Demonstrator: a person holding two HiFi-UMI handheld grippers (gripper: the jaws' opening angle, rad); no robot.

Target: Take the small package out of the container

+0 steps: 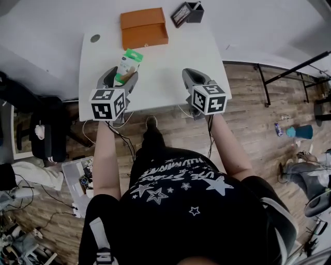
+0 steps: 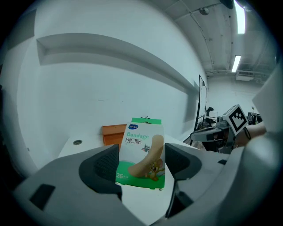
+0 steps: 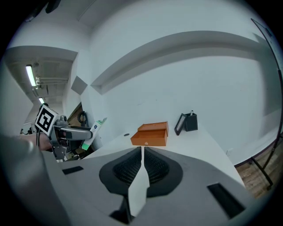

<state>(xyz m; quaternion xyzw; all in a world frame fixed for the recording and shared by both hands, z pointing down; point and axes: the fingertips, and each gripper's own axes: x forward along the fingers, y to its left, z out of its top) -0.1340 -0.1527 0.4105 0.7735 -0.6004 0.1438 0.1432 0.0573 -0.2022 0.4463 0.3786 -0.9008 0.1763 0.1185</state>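
The small package [image 1: 129,63] is a green and white bandage pack. It stands upright between the jaws of my left gripper [image 1: 122,78], which is shut on its lower part. The left gripper view shows the pack [image 2: 142,153] pinched between the two dark pads [image 2: 105,164]. The container, an orange box [image 1: 144,27], lies shut at the far side of the white table [image 1: 170,57], beyond the pack. My right gripper [image 1: 195,78] hovers over the table's near right part, shut and empty, with its pads [image 3: 132,167] pressed together. From that side, the package [image 3: 95,128] is seen held off the table.
A black pen holder [image 1: 189,12] with a dark card leaning on it stands at the far edge, right of the orange box [image 3: 151,133]. A round cable hole [image 1: 95,38] sits at the table's far left. Wood floor, a black bag and cables surround the table.
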